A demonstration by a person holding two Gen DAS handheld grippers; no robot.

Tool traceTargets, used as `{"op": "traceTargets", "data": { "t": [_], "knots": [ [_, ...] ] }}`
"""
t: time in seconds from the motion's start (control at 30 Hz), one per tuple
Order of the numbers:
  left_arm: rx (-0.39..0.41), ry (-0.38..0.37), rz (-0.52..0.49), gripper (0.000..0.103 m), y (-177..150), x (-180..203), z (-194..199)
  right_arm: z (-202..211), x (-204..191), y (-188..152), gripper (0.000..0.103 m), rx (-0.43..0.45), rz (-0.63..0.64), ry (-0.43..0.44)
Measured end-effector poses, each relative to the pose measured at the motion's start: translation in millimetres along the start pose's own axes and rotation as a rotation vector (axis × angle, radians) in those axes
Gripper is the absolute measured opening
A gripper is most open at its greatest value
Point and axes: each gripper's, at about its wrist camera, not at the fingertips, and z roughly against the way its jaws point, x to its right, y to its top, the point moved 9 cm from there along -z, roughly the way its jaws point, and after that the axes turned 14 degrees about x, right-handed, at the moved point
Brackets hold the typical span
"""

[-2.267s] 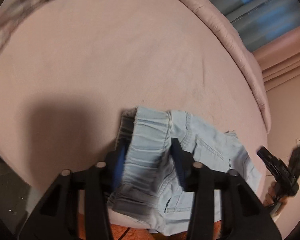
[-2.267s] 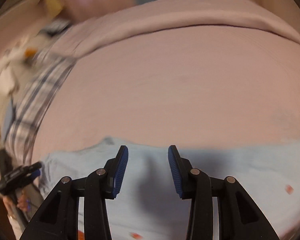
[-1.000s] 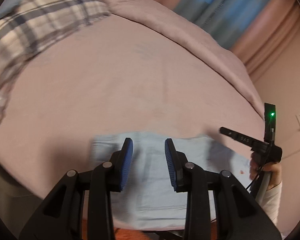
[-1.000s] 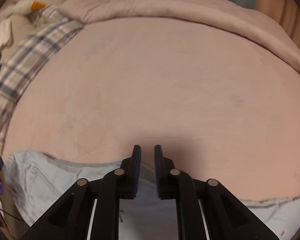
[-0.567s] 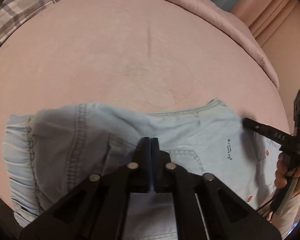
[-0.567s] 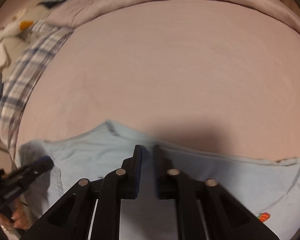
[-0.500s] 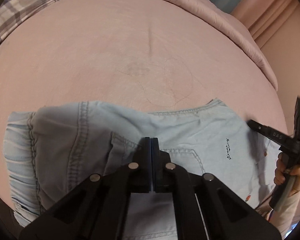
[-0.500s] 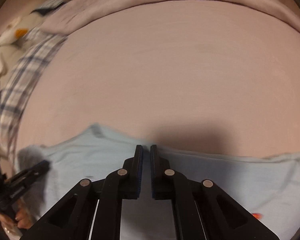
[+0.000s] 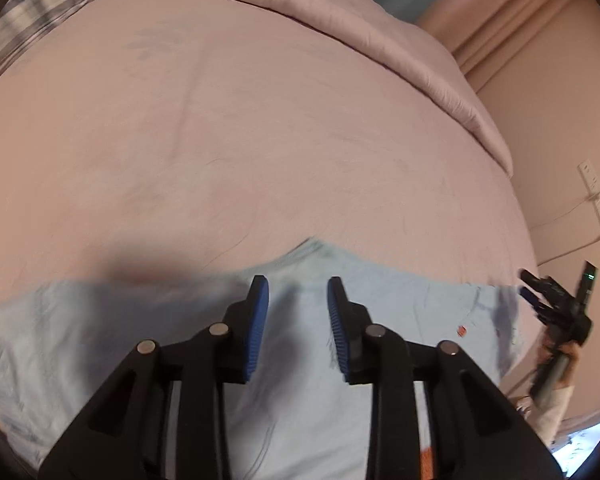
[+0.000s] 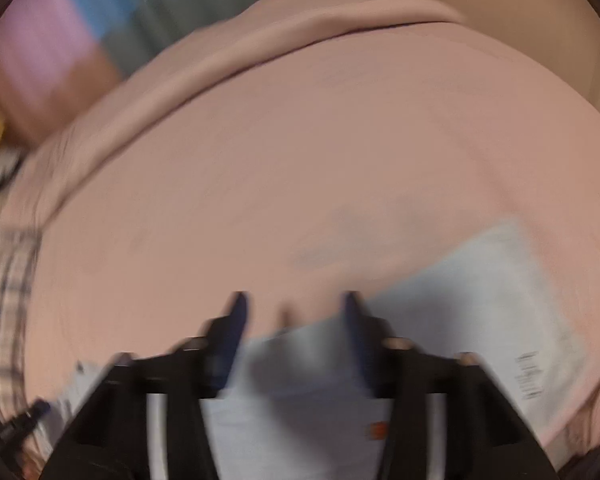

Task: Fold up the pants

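Light blue denim pants point(image 9: 400, 312) lie spread flat along the near edge of a pink bed point(image 9: 260, 140). My left gripper point(image 9: 298, 292) is open and empty, just above the pants' upper edge. The right gripper shows at the far right of the left wrist view point(image 9: 540, 292), past the pants' end. In the blurred right wrist view my right gripper point(image 10: 294, 312) is open and empty over the pants point(image 10: 480, 292), whose leg runs off to the right. The left gripper's tip shows at the lower left of that view point(image 10: 24, 420).
A folded pink duvet point(image 9: 340, 12) lies along the bed's far side. A plaid cloth point(image 9: 32, 12) sits at the far left. Curtains point(image 9: 520, 12) and a wall with a socket point(image 9: 596, 200) stand to the right.
Both grippers were shut on the pants half a second ago; both have opened and let go. The pants now lie flat and longer across the bed. The right view has swung quickly.
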Motion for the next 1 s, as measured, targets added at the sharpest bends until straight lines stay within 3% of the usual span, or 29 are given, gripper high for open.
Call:
{"op": "traceTargets", "data": {
  "t": [0.13, 0.23, 0.4, 0.47, 0.5, 0.63, 0.73, 1.0],
  "knots": [
    [-0.060, -0.027, -0.007, 0.025, -5, 12, -34, 6, 67, 23, 0.054, 0.035, -0.051, -0.146],
    [-0.094, 0.015, -0.027, 0.025, -12, 6, -49, -1, 101, 28, 0.054, 0.018, -0.084, -0.191],
    [-0.094, 0.035, -0.022, 0.025, -17, 4, -49, -25, 100, 20, 0.054, -0.035, -0.108, -0.160],
    [-0.096, 0.035, -0.016, 0.026, -16, 2, -48, -32, 101, 19, 0.040, -0.041, -0.105, -0.161],
    [-0.095, 0.035, -0.016, 0.026, -16, 2, -48, -34, 101, 18, 0.020, -0.034, -0.100, -0.173],
    [-0.091, 0.043, -0.031, 0.027, -17, 0, -46, -13, 107, 38, 0.009, 0.052, -0.145, -0.181],
    [-0.087, 0.051, -0.041, 0.027, -19, 6, -50, -8, 104, 40, 0.009, 0.068, -0.169, -0.163],
    [-0.074, 0.072, -0.034, 0.026, -21, 12, -44, -31, 108, 26, 0.009, 0.043, -0.135, -0.219]
  ]
}}
